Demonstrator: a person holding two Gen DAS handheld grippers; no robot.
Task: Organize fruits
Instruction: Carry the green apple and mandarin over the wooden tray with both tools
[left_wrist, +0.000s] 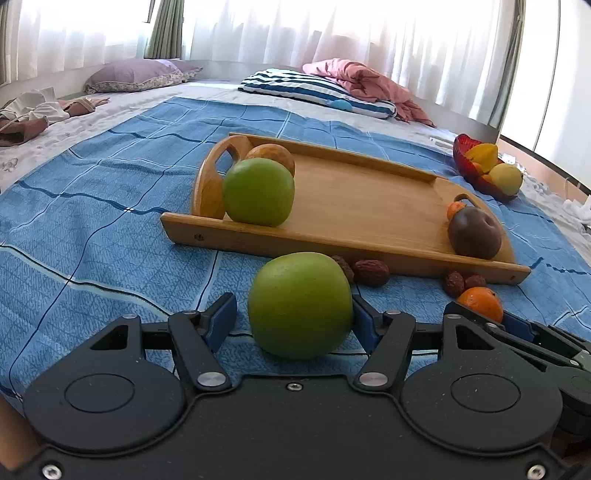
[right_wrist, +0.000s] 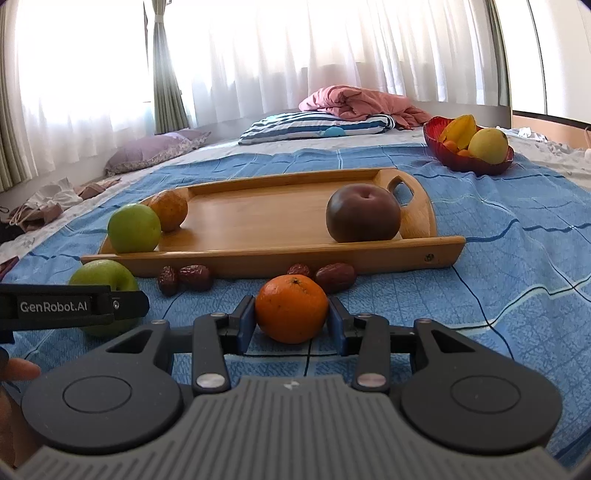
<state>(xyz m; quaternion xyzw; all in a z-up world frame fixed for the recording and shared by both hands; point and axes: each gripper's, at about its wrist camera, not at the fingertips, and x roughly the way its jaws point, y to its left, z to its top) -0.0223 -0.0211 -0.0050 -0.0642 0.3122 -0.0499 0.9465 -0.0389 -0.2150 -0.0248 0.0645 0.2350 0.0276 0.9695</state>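
On the bed, you are straddling a green apple (left_wrist: 300, 304) with gaping left tongs (left_wrist: 293, 317); right tongs (right_wrist: 291, 319) are bracketing a mandarin (right_wrist: 291, 308), grip uncertain; at twelve o'clock, the tray (right_wrist: 258, 258) is awaiting the remaining fruit.

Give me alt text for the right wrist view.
The right gripper brackets an orange on a blue bedspread, pads close beside it. Behind lie dried dates and a wooden tray holding fruit.
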